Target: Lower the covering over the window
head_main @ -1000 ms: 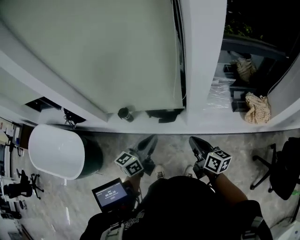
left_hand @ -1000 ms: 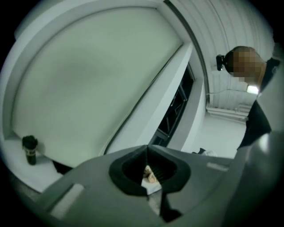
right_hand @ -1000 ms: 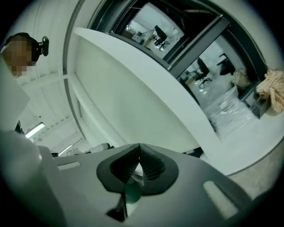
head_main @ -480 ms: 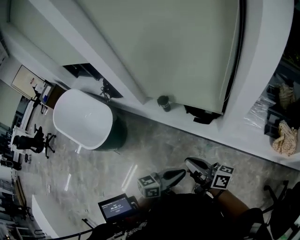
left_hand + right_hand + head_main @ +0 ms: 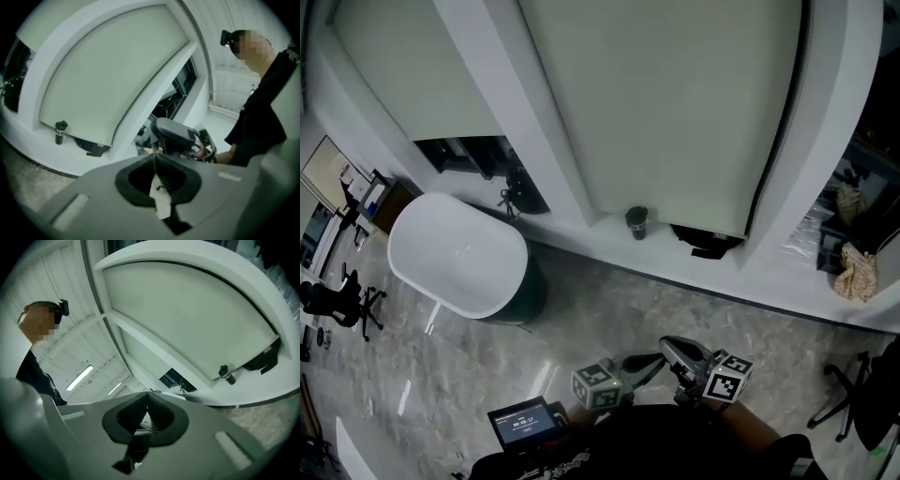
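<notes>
- Left tool (image 5: pixel 155 154): jaws fully together, nothing between them.
- Right tool (image 5: pixel 148 393): jaws fully together too, empty.
- In the head view both tools are low in frame near the person's body, tips close together, well apart from the window.
- Pale window covering (image 5: pixel 675 103) hangs over the wide pane, its bottom edge just above the white sill (image 5: pixel 581 234); a dark gap (image 5: pixel 705 240) shows under its right corner.
- The pane to the left has a dark opening (image 5: pixel 467 155) below its own covering.
- Dark cup (image 5: pixel 637 222) upright on the sill, just below the covering's edge; it carries a pale label, too small to read.
- White oval tub (image 5: pixel 459 255) on the marbled floor (image 5: pixel 675 300), near the sill.
- Small lit screen (image 5: pixel 522 421) at the person's front; its digits are not readable.
- Marker cube (image 5: pixel 727 375) on the right tool has a black-and-white pattern, no text.
</notes>
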### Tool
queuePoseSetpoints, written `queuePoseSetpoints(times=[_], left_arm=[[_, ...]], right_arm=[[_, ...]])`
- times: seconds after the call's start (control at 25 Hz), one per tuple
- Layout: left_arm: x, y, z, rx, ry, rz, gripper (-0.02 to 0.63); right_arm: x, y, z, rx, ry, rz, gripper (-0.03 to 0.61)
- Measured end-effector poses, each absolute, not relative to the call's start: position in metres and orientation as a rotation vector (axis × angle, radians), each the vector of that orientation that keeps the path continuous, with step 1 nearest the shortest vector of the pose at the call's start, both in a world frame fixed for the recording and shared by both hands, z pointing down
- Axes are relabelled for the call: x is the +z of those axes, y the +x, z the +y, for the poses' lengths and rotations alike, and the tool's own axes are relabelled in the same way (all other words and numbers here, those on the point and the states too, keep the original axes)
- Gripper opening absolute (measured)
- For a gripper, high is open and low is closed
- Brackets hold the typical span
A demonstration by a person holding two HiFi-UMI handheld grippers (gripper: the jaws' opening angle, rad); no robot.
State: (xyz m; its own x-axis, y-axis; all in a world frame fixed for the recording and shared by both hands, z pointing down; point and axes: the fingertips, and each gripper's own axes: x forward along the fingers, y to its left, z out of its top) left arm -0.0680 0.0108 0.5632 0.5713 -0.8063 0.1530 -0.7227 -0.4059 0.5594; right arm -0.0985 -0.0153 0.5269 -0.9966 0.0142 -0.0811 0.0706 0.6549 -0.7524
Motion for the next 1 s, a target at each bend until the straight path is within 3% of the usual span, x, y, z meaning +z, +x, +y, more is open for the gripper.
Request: queuePoseSetpoints(times=[0.64,1.0], left_arm=[[0.544,-0.016,0.118,-0.113,2.394,-0.879,-0.006],[0.535,0.068,0.183,0.003,2.466,-0.862,-0.006]], right_arm=[[0.516,-0.052,0.088,-1.201,-0.198,2.797,0.008],[0.510,0.034,0.144,-1.251,-0.255,2.683,0.008]])
